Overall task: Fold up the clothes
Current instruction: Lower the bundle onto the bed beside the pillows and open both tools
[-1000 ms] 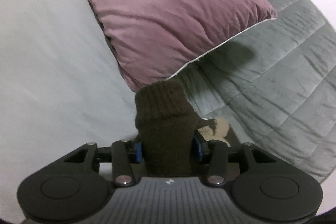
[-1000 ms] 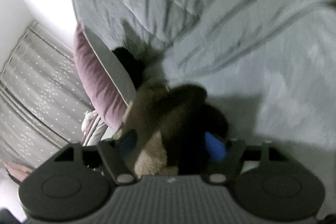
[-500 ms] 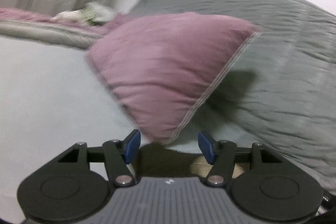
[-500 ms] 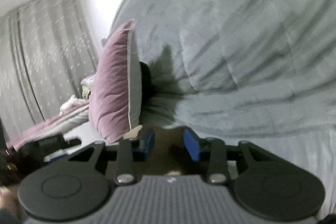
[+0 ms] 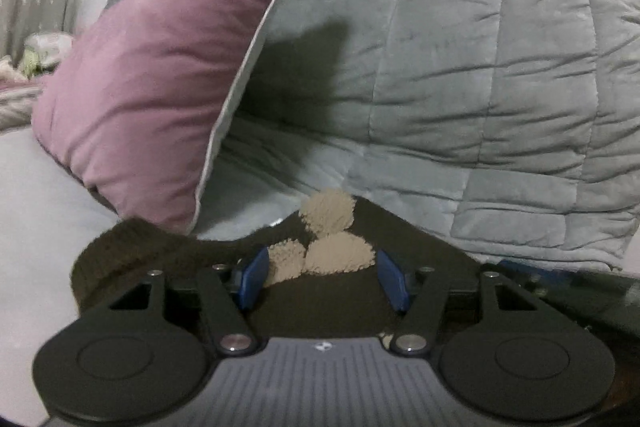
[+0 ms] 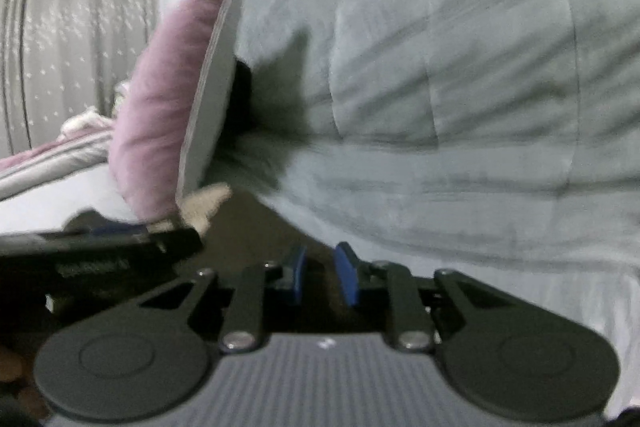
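Observation:
A dark brown knit garment (image 5: 328,303) with tan fleece lining (image 5: 328,215) lies flat on the bed just in front of the purple pillow. My left gripper (image 5: 322,277) is open low over it, and the fleece bunches between its blue pads without being gripped. In the right wrist view the same garment (image 6: 256,227) spreads dark under my right gripper (image 6: 322,273). Its jaws stand a narrow gap apart with nothing visibly pinched. The left gripper's black body (image 6: 120,251) shows blurred at the left.
A purple pillow (image 5: 160,79) leans against a bulky grey quilt (image 5: 480,67) right behind the garment. Pale bed sheet (image 5: 36,207) extends to the left. A grey dotted curtain (image 6: 72,27) and bunched bedding (image 6: 80,131) fill the far left.
The left gripper has let go of the brown sleeve and opened. Both grippers have dropped low, and the garment now rests on the bed. The right gripper's jaws have narrowed.

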